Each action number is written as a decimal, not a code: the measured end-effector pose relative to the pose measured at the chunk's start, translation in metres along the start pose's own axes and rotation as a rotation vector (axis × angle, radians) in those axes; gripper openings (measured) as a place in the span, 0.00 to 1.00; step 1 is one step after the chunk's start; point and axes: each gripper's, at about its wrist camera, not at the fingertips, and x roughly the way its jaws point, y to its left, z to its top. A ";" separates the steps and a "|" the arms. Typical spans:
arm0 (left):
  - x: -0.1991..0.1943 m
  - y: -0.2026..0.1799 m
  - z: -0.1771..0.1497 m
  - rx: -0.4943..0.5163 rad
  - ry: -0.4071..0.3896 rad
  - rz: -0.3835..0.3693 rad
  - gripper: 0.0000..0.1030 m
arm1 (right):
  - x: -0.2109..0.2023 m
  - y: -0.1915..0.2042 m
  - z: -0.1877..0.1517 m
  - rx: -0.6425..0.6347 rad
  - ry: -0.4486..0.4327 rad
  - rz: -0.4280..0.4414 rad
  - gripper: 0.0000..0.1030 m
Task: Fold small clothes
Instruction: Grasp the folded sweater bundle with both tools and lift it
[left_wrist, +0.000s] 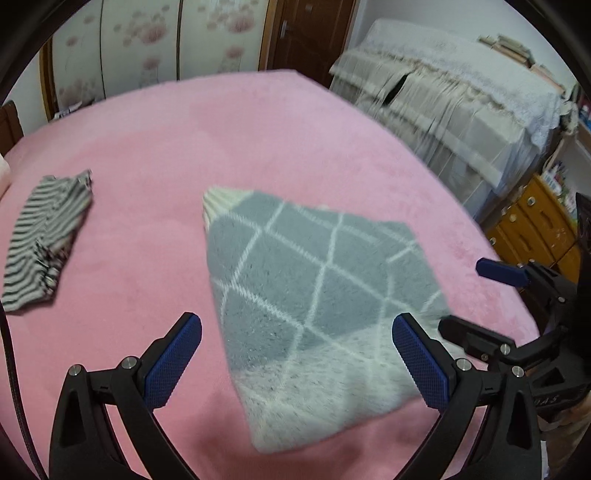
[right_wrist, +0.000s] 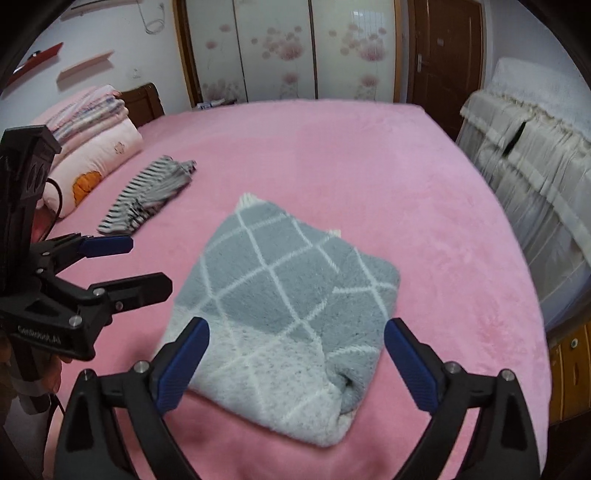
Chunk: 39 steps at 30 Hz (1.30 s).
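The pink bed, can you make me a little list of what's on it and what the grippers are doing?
surface: pink bed
middle item: grey sweater with white diamond lines, folded into a flat bundle
far-left item: striped garment, lying apart from the sweater
by the headboard: stacked quilts
left gripper: open, holding nothing, above the sweater's near edge
right gripper: open, holding nothing, above the sweater's near edge
contact: neither gripper pinches cloth

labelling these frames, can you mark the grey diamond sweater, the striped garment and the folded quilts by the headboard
grey diamond sweater (right_wrist: 280, 295), right wrist view, middle of its folded top face
striped garment (left_wrist: 44, 236), left wrist view, middle of its striped cloth
folded quilts (right_wrist: 96, 125), right wrist view, side of the stack
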 end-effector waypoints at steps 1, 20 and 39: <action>0.012 0.003 -0.001 -0.005 0.019 0.004 1.00 | 0.012 -0.005 -0.001 0.007 0.021 -0.005 0.94; 0.132 0.072 -0.023 -0.233 0.239 -0.354 1.00 | 0.120 -0.108 -0.041 0.337 0.194 0.354 1.00; 0.152 0.087 -0.038 -0.254 0.179 -0.459 0.94 | 0.153 -0.109 -0.036 0.407 0.208 0.580 0.75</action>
